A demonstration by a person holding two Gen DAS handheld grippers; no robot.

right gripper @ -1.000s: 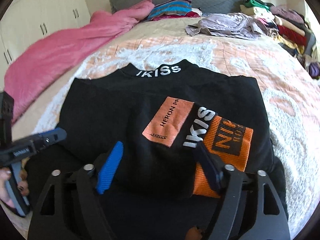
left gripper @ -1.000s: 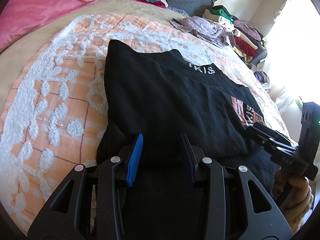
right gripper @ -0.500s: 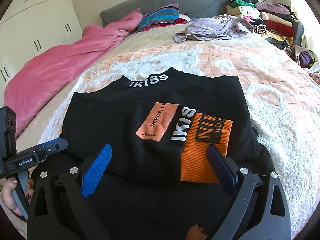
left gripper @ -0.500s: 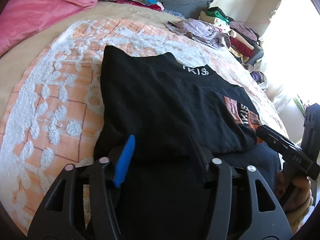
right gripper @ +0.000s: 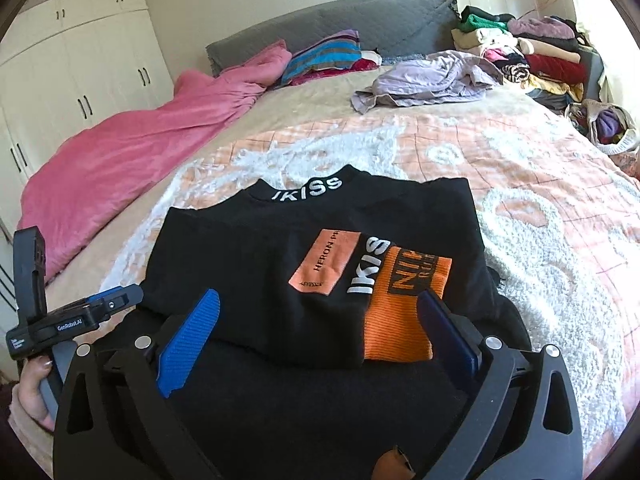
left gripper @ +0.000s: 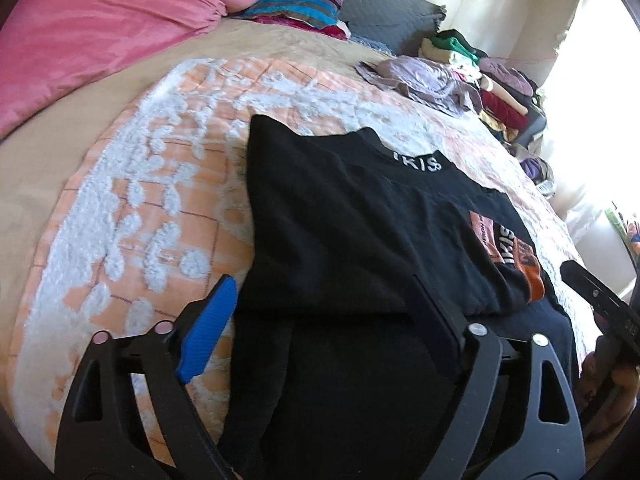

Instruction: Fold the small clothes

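A black top (left gripper: 360, 232) (right gripper: 260, 256) with a white-lettered collar and orange patches (right gripper: 400, 300) lies folded on the orange and white bedspread (left gripper: 152, 208). Its near edge is doubled over a lower black layer (right gripper: 320, 408). My left gripper (left gripper: 320, 304) stands open just above the fold's near left edge, nothing between its blue pads. Over the fold's near right part my right gripper (right gripper: 320, 312) is open wide too, holding nothing. The left gripper (right gripper: 80, 316) also shows in the right wrist view, held by a hand. The right gripper's tip (left gripper: 592, 292) shows in the left wrist view.
A pink blanket (right gripper: 120, 152) lies along the left of the bed. A crumpled lilac garment (right gripper: 428, 80) and a pile of clothes (right gripper: 532, 52) sit at the far right. Striped pillows (right gripper: 324, 56) lean on the grey headboard (right gripper: 360, 24). White wardrobes (right gripper: 72, 68) stand at the left.
Both grippers have opened wider and drawn back and up from the black top, which stays folded on the bedspread.
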